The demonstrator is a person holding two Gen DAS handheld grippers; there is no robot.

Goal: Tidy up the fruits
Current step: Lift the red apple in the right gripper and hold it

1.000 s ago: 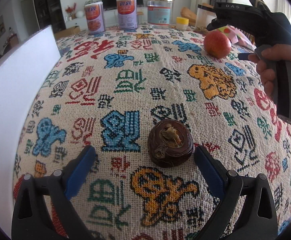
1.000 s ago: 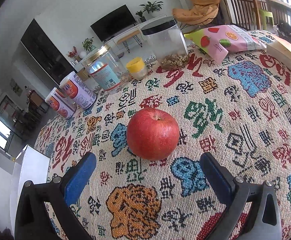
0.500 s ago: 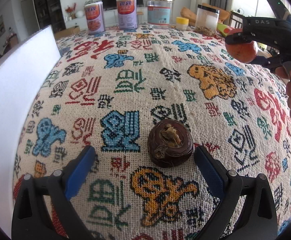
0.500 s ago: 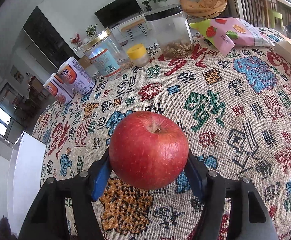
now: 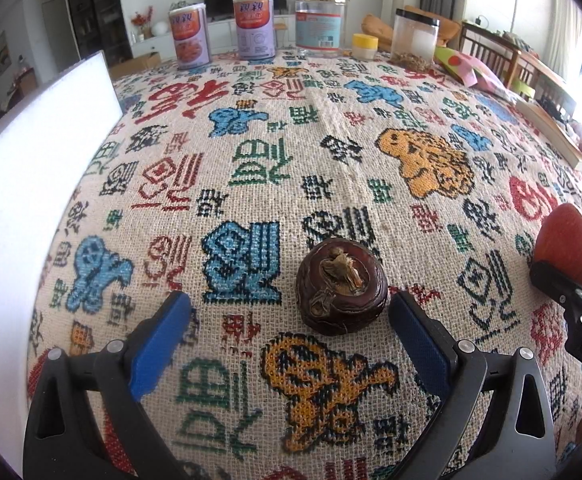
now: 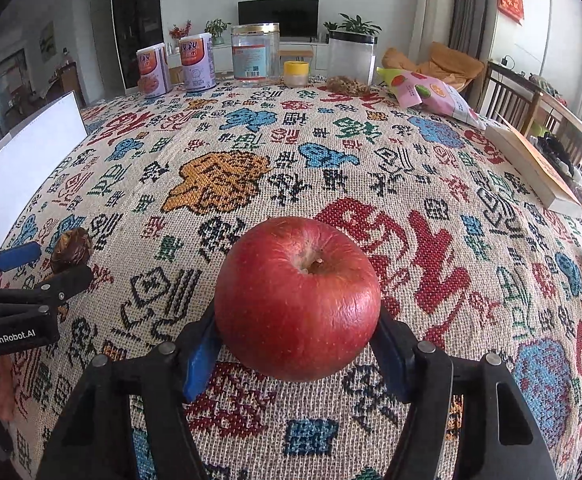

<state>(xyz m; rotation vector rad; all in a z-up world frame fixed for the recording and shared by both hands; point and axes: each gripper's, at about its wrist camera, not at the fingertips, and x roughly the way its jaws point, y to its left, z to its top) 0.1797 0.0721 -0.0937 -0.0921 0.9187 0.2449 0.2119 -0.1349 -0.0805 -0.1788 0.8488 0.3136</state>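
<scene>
My right gripper [image 6: 297,344] is shut on a red apple [image 6: 297,300] and holds it above the patterned tablecloth; the apple also shows at the right edge of the left wrist view [image 5: 567,248]. My left gripper [image 5: 289,320] is open, its blue pads on either side of a dark brown round fruit [image 5: 341,286] that rests on the cloth, nearer the right pad. That fruit shows in the right wrist view [image 6: 71,246] at the far left, between the left gripper's fingers [image 6: 19,256].
A white board [image 5: 31,168] stands along the table's left edge. At the far edge stand two cans [image 5: 219,32], a clear jar [image 5: 318,20], a small yellow-lidded jar [image 5: 365,46], a plastic canister [image 5: 415,42] and a snack bag [image 6: 431,94]. A book [image 6: 531,164] lies at the right.
My right gripper closed on the apple, lifted it and carried it from the far side of the table to the near right. My left gripper has stayed still around the brown fruit.
</scene>
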